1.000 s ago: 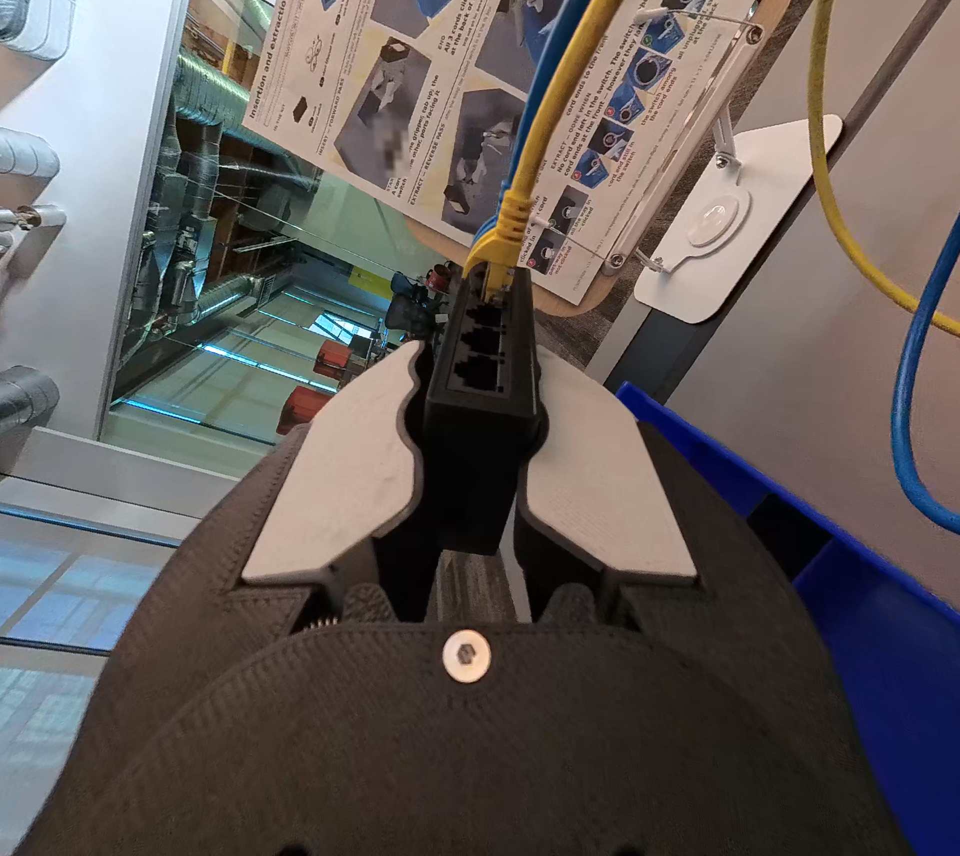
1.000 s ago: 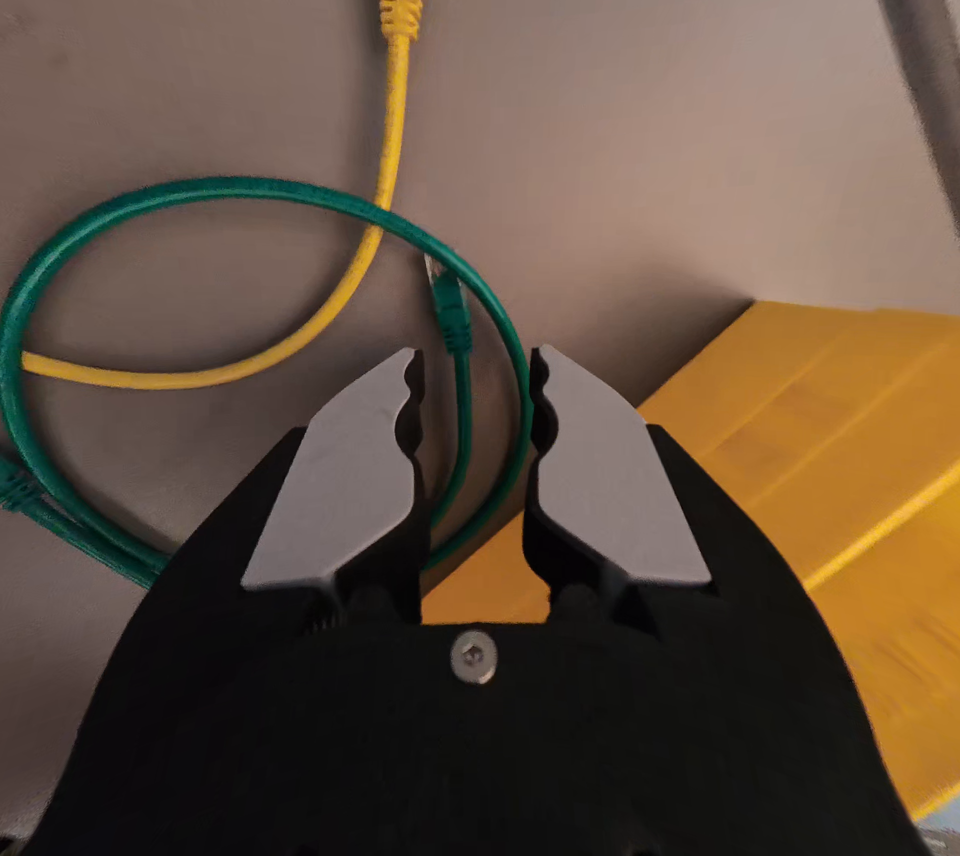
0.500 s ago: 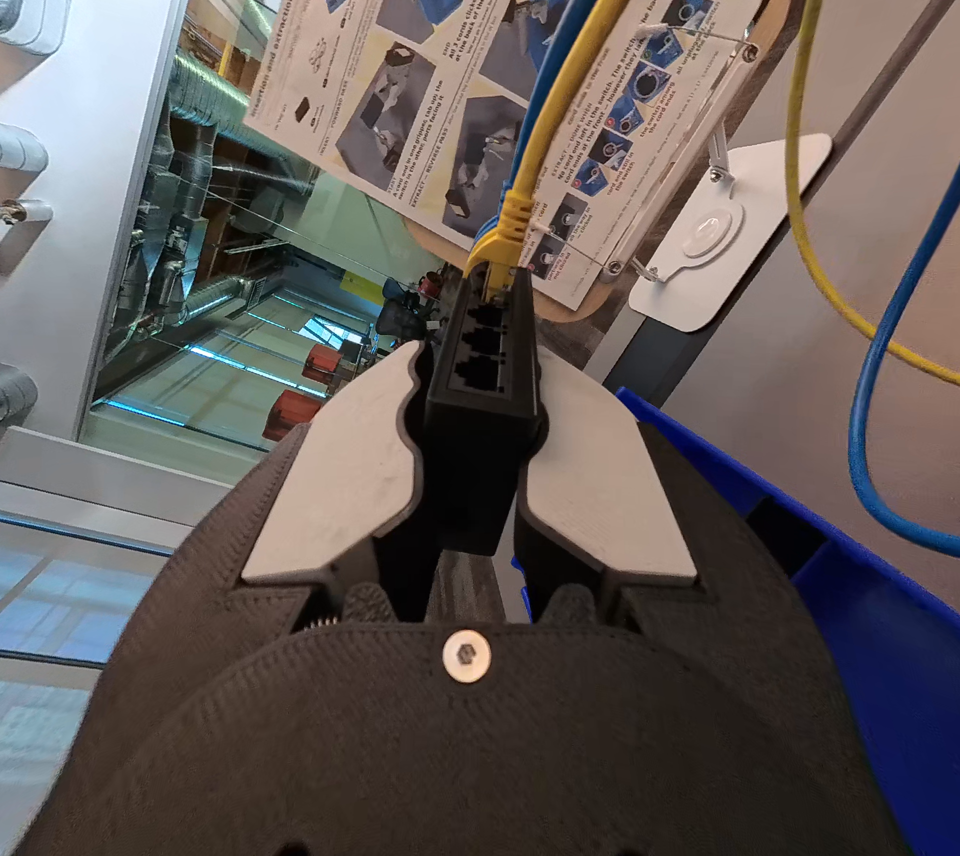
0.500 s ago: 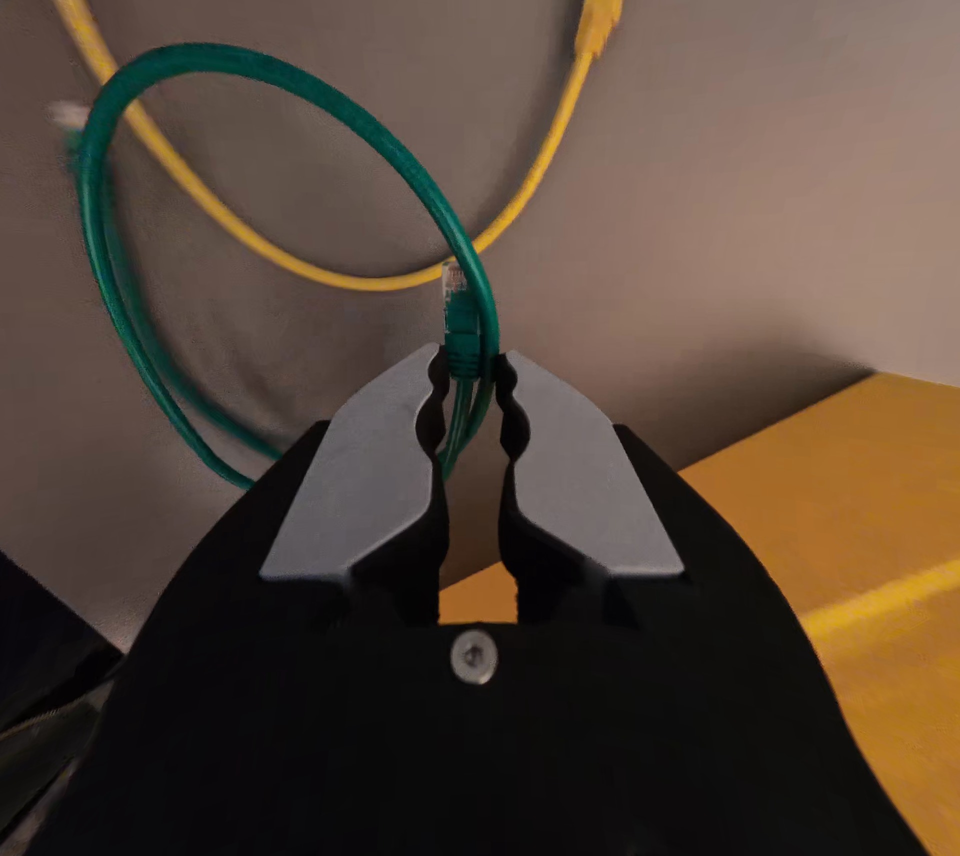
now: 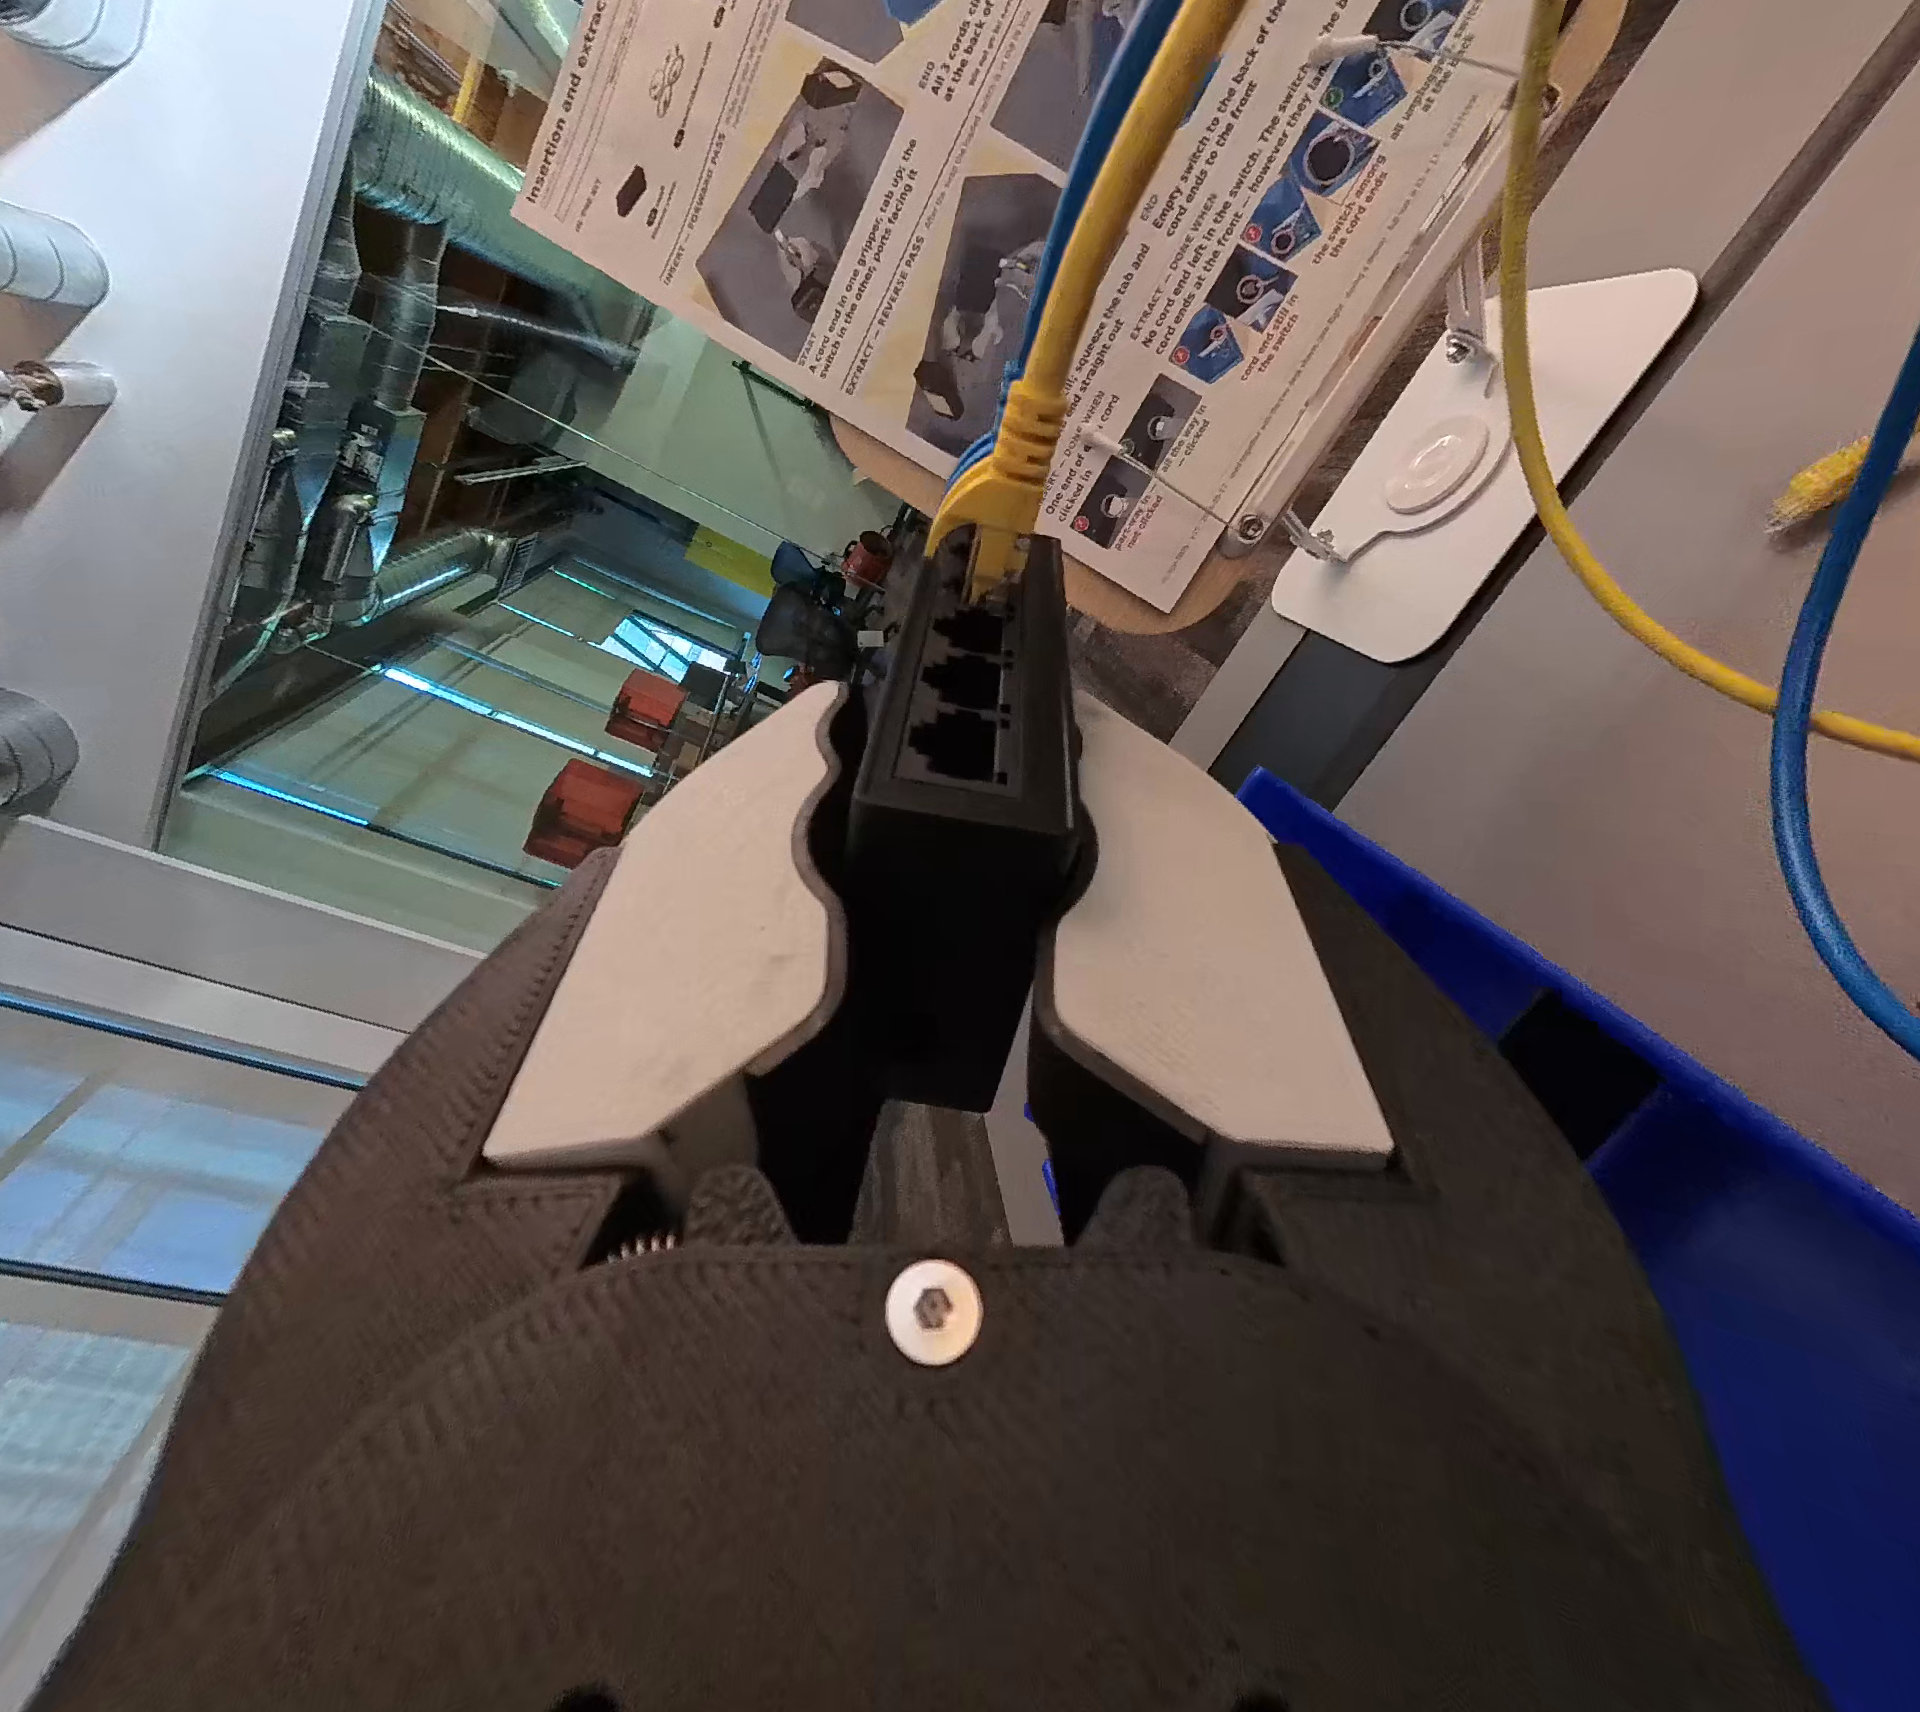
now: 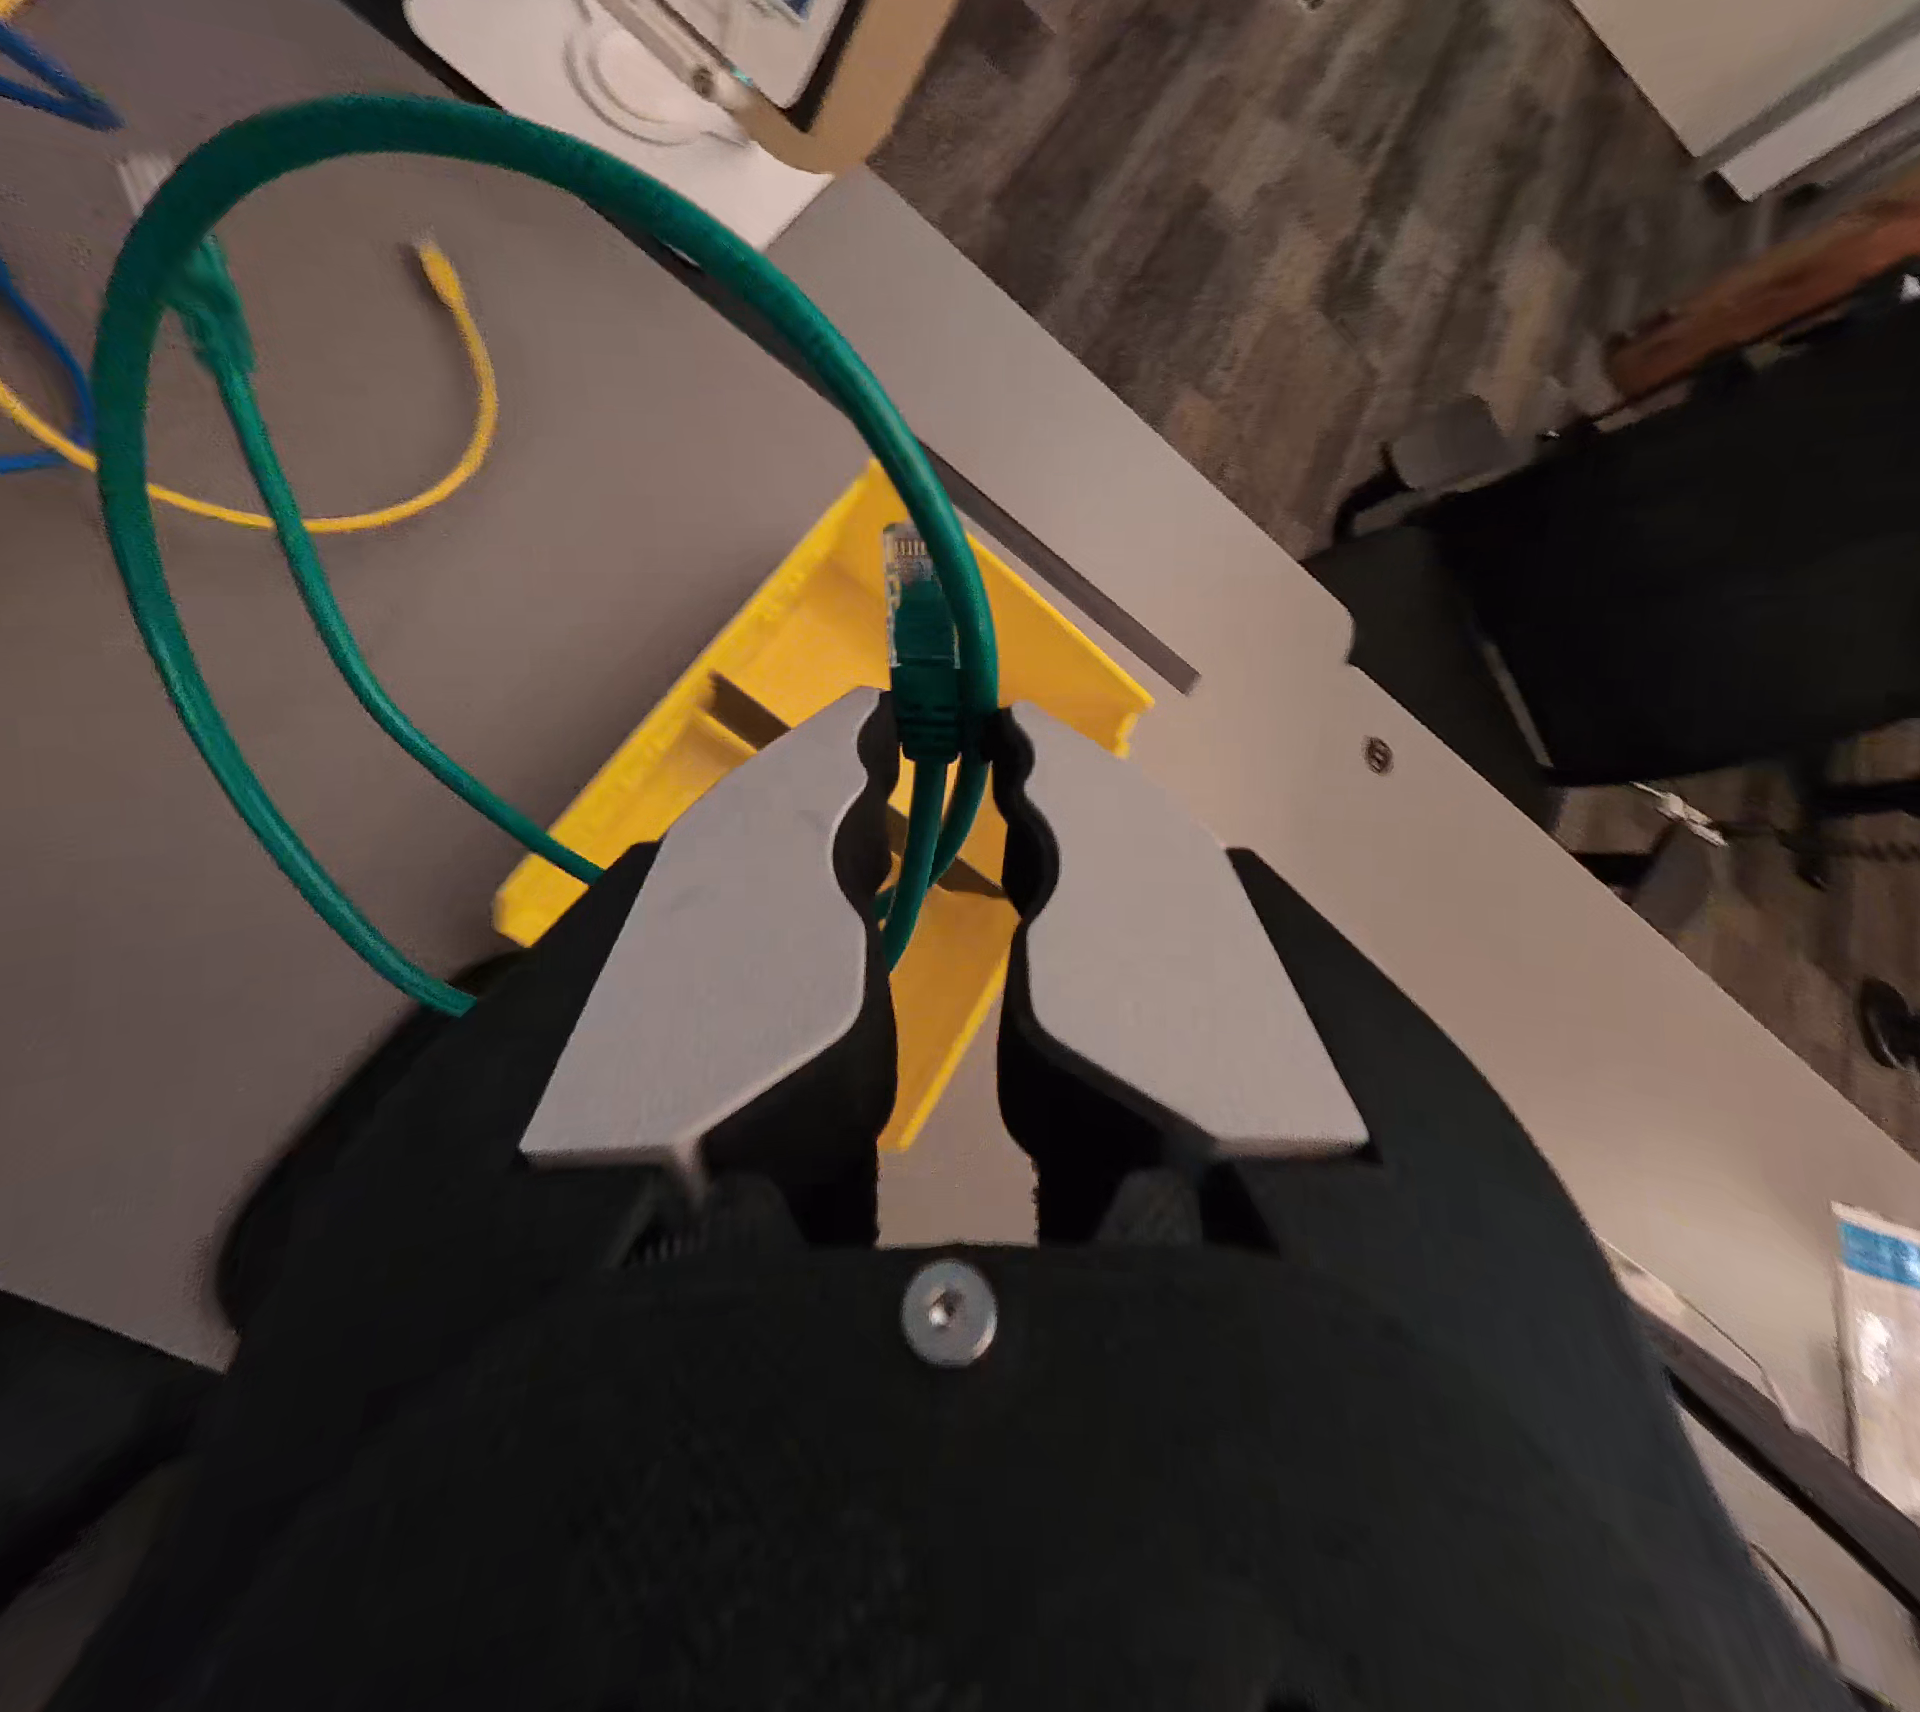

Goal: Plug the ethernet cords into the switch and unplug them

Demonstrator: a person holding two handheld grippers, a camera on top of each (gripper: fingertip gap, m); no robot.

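Blue bin (image 5: 1714, 1267) right of the left fingers, contents out of sight. Yellow bin (image 6: 831, 665) just beyond and under the right fingers, dividers visible, nothing discernible inside.

Grey desk (image 6: 644, 457) below, carrying loose loops of yellow cord (image 6: 457, 436) and blue cord (image 5: 1797, 727). Instruction sheet (image 5: 935, 135) on a stand past both fingertips, white base plate (image 5: 1455, 478) on the desk edge. Patterned carpet floor (image 6: 1247, 228) beyond the desk; silver ducts (image 5: 436, 228) and glass walls left of the left fingers.

Left gripper (image 5: 961, 789) turned on its side, clamped on the black switch (image 5: 966, 831), ports facing the camera: yellow plug (image 5: 1003, 509) seated in the far port, a blue one beside it, three nearer ports empty. Right gripper (image 6: 940, 727) tilted over the desk corner, pinching the green cord (image 6: 520, 156) just behind its plug (image 6: 920, 623); plug pointing forward past the fingertips, rest of the cord arcing left in a big loop.
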